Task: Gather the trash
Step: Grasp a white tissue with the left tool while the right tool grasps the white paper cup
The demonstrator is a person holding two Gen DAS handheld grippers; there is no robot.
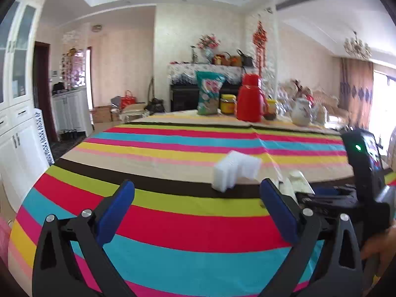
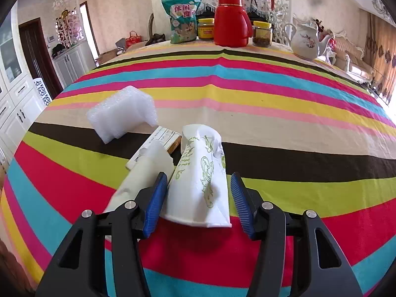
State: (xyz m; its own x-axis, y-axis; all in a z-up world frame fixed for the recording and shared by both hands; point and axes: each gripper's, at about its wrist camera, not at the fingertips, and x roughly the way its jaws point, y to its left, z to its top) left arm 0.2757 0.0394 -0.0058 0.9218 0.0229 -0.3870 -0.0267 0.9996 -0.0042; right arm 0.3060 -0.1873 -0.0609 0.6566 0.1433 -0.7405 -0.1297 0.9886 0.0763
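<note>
A crushed white paper cup with green print (image 2: 200,173) lies on the striped tablecloth between the fingers of my right gripper (image 2: 198,188). The jaws are open around it and the left pad (image 2: 156,203) is close to its side. A second plain white cup (image 2: 146,175) and a small flat white box (image 2: 158,141) lie just left of it. A piece of white bubble foam (image 2: 121,113) stands further left; it also shows in the left wrist view (image 1: 235,170). My left gripper (image 1: 198,203) is open and empty, low over the cloth, short of the foam.
At the table's far edge stand a teal snack bag (image 2: 182,19), a red thermos (image 2: 230,19), two yellow-lidded jars (image 2: 262,33) and a white ceramic jug (image 2: 305,42). The right gripper's body (image 1: 346,193) sits at the right of the left wrist view. White cabinets (image 1: 14,123) stand at left.
</note>
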